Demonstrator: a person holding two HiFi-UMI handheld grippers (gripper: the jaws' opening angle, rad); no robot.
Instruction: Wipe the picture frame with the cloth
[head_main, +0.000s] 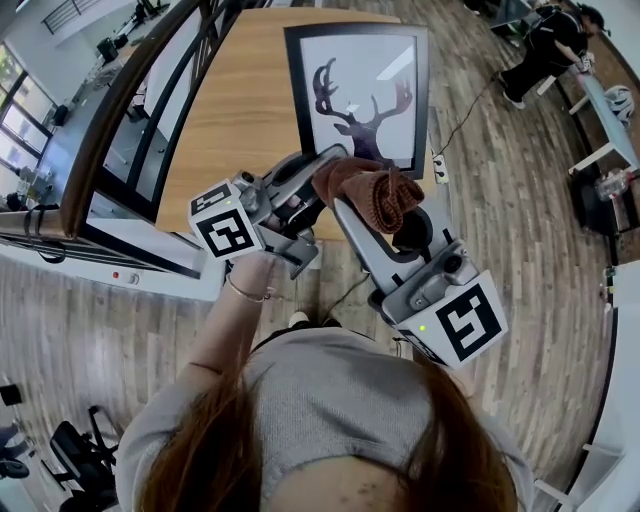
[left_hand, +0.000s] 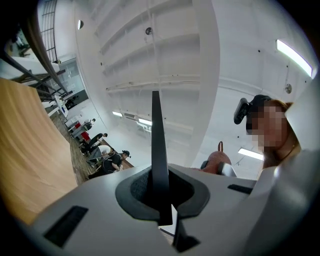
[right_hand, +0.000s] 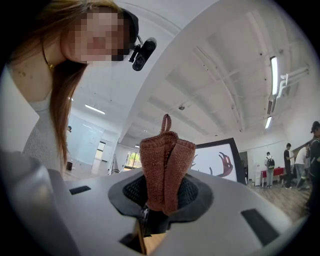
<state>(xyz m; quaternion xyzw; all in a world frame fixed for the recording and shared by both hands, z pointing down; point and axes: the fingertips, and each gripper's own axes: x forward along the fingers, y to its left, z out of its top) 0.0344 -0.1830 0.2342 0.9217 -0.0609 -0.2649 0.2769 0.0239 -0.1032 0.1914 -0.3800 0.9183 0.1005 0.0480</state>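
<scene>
the table (head_main: 240, 90) lies wide and bare left of the frame (head_main: 345, 60), with its near edge beneath the grippers and a railing (head_main: 120, 120) to its left. the frame sits over the table's right part, 1 lower corner clamped edge-on in the left gripper (left_hand: 161, 200). the right gripper (right_hand: 159, 200) pinches the cloth (right_hand: 165, 170) near the frame's lower edge. i cannot tell if they touch, so wiping looks barely begun.

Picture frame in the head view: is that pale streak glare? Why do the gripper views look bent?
Head view: likely, a light reflecting off the picture frame. Both gripper views: the wide-angle lens bows ceiling lines, blackens corners.
</scene>
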